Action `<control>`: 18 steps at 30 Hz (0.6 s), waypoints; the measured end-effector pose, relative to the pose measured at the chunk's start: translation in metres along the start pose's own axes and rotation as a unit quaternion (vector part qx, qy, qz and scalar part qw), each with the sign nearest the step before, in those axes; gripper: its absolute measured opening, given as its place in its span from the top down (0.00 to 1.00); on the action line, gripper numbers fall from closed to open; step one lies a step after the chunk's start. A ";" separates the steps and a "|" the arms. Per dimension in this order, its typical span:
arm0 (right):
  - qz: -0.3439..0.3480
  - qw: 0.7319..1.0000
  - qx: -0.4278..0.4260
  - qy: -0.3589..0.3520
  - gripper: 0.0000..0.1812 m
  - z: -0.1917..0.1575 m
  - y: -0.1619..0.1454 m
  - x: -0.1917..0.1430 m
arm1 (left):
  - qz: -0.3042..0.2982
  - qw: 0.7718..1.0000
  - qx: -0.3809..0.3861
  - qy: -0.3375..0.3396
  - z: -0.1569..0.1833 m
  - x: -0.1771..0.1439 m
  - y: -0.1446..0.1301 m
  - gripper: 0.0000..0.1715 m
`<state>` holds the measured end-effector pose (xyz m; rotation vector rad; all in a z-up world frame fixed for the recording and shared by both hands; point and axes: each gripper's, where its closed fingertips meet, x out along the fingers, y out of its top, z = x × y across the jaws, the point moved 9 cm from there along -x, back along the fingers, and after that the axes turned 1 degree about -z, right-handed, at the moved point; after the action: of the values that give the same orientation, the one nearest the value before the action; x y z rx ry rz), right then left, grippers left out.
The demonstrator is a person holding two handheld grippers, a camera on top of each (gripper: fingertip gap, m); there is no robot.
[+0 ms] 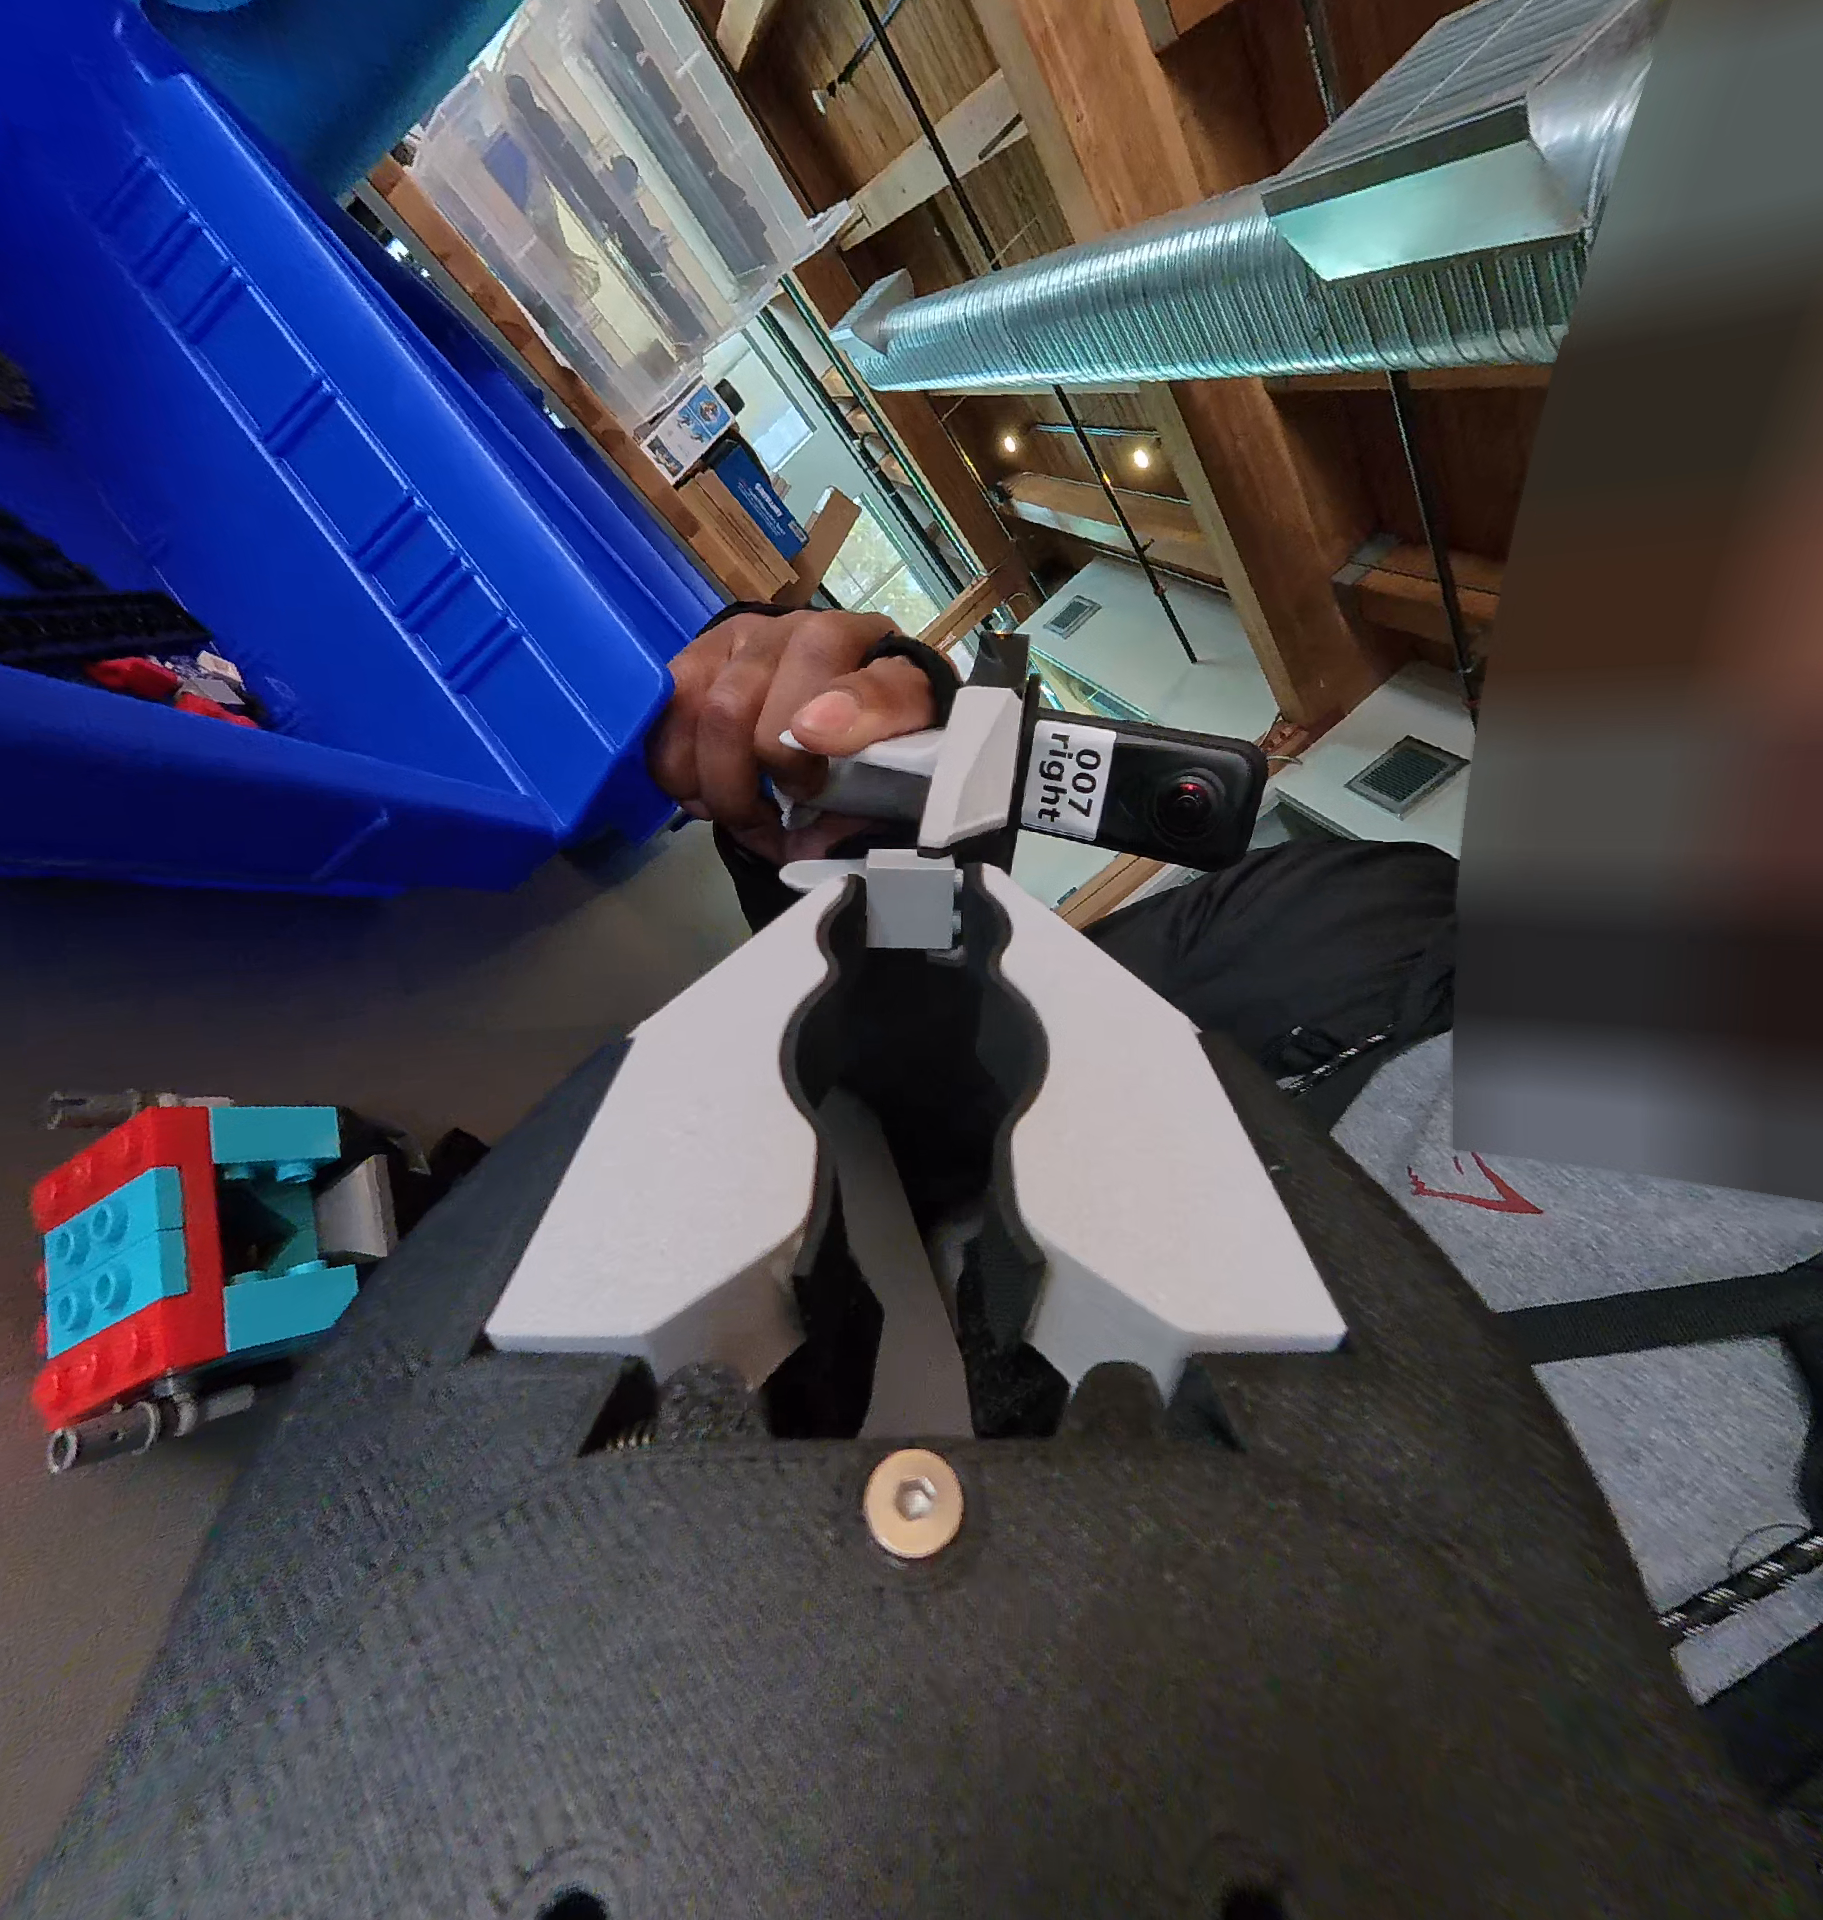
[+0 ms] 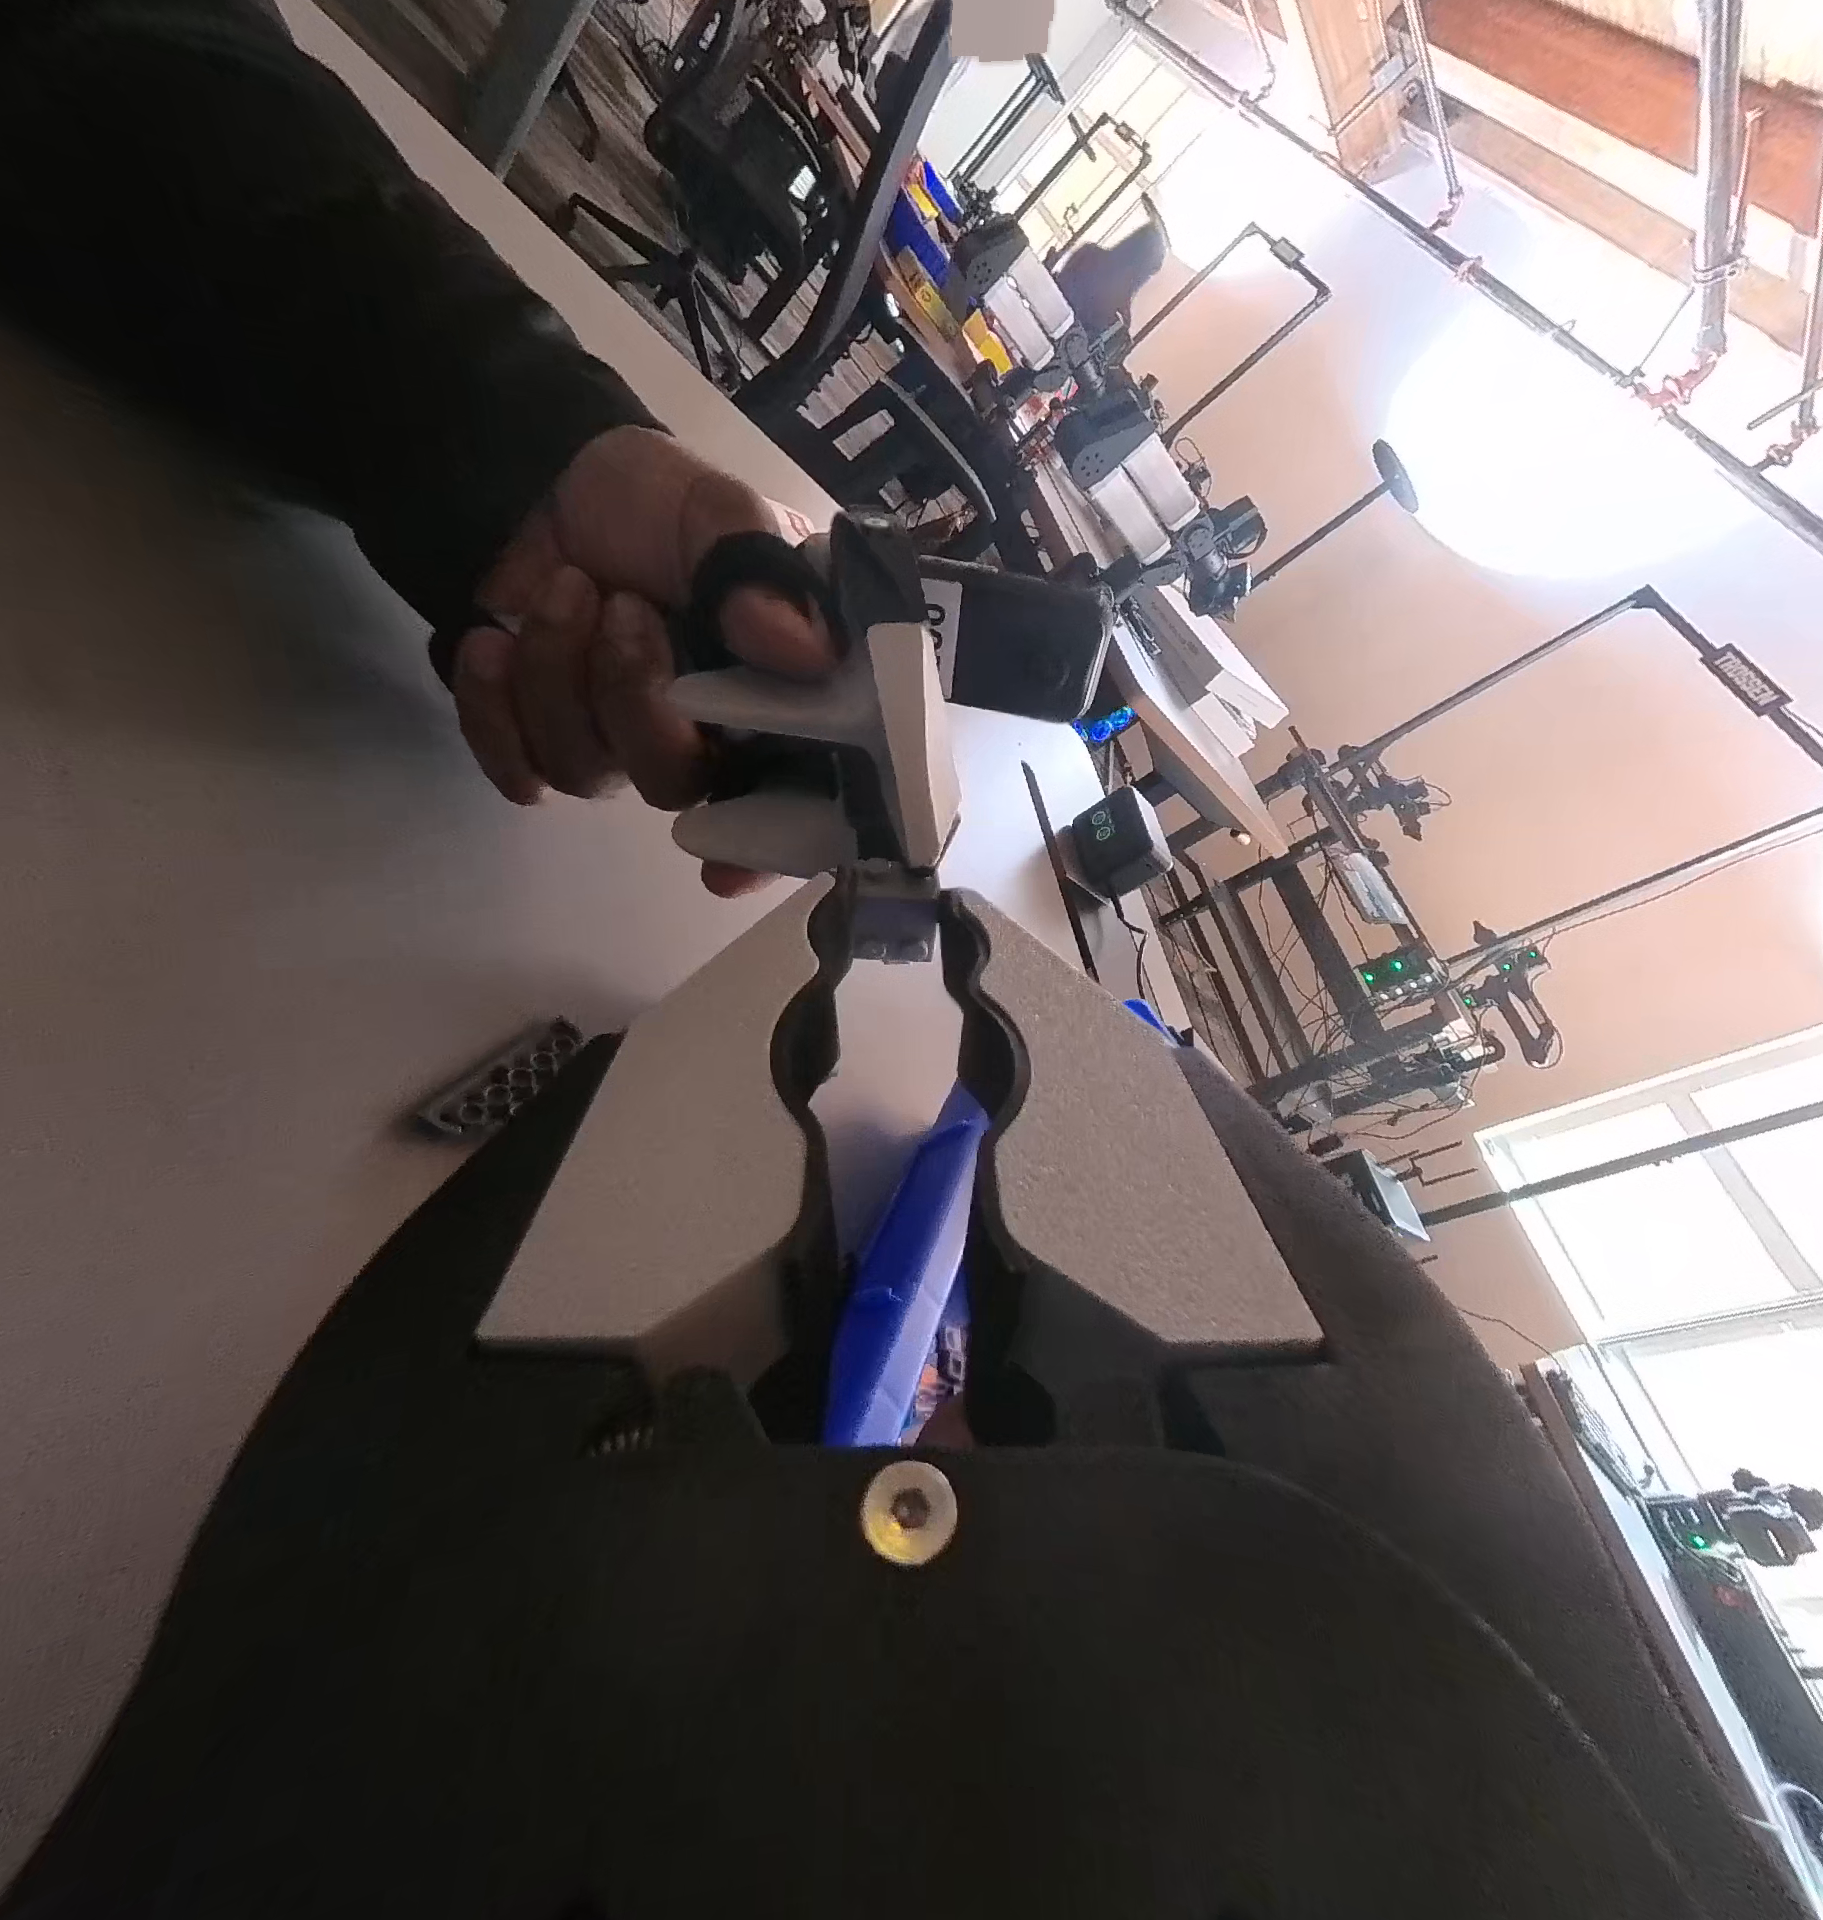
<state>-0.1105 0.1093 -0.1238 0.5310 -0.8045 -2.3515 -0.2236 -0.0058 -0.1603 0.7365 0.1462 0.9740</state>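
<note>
Closest to my left camera, the left gripper [image 1: 909, 902] has its two pale fingers drawn in until only a narrow gap is left at the tips, and a small grey brick [image 1: 907, 920] fills that gap, so I read it as clamped on the brick. The right gripper [image 2: 891, 925] shows the same from its own camera: fingers nearly together, the same studded grey brick pinched between the tips. The two tools point straight at each other, nose to nose. The brick lies dead ahead of each at the very fingertips, lifted off the table [image 2: 159, 935], and neither hand is nearer to it than the other. It looks close to square from both sides, so I cannot tell which way its long axis runs. Just past the brick, the person's right hand [image 1: 741, 727] is wrapped round the right tool's handle, and the left hand [image 2: 595, 665] round the left tool's. On the table to the left of the left gripper sits one red and teal brick build [image 1: 190, 1247], well apart from the tips. One flat grey plate with holes [image 2: 502, 1081] lies beside the right gripper. Farther back stands one blue bin [image 1: 367, 520] holding loose dark and red pieces I cannot count. My tally: two grippers, one grey brick, one build, one plate, one bin.
</note>
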 end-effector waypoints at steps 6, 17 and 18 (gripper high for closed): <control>0.008 1.000 0.009 -0.011 0.88 0.004 -0.002 -0.005 | 0.016 1.000 0.016 -0.013 0.004 -0.004 0.004 0.90; 0.000 1.000 -0.010 -0.015 0.89 0.000 -0.001 -0.002 | 0.003 1.000 0.021 -0.020 0.005 0.000 0.001 0.90; 0.001 1.000 -0.010 -0.015 0.90 0.000 -0.001 -0.002 | 0.003 1.000 0.022 -0.021 0.005 0.000 0.001 0.90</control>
<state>-0.1095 0.1109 -0.1242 0.4872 -0.7930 -2.3688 -0.2221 -0.0078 -0.1558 0.7972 0.1285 0.9625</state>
